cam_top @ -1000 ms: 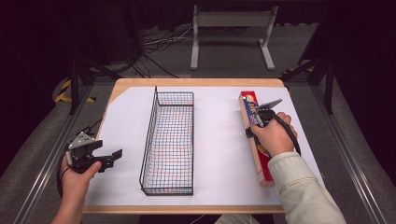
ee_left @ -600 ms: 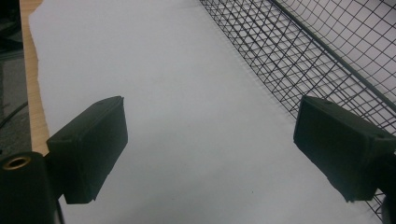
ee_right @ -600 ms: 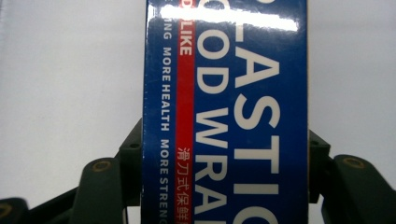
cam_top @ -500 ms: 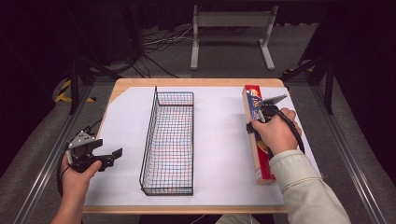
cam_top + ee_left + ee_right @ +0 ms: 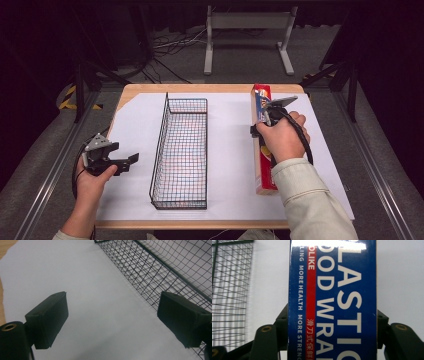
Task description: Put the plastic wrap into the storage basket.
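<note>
**Jaws closed on the food wrap box; basket not yet loaded**

The jaws of the right gripper (image 5: 332, 340) stand one on each side of the plastic food wrap box (image 5: 332, 300), pressed against its long blue and red faces, so the box is gripped across its width. The jaws of the left gripper (image 5: 112, 322) are spread wide with nothing between them, above bare white paper (image 5: 82, 285), with the wire basket (image 5: 160, 267) just beyond the right-hand jaw.

As a judgement, the work looks to be moving the box into the basket, and it is at an early stage: the grip is made, but the box (image 5: 262, 145) lies outside the wire basket (image 5: 181, 150), well apart from it to the left of the right gripper (image 5: 267, 114). Whether it has left the paper I cannot tell. Carrying it across and lowering it between the mesh walls is left to do. The left gripper (image 5: 112, 161) waits on the far side of the basket, taking no part.

The high view gives the whole layout of the bench (image 5: 200, 90): the box's full length, running past the hand (image 5: 280, 140) toward the person, and the basket standing empty. The right gripper view shows what the hand covers from above, namely both jaws touching the box's sides and the print on its label.
</note>
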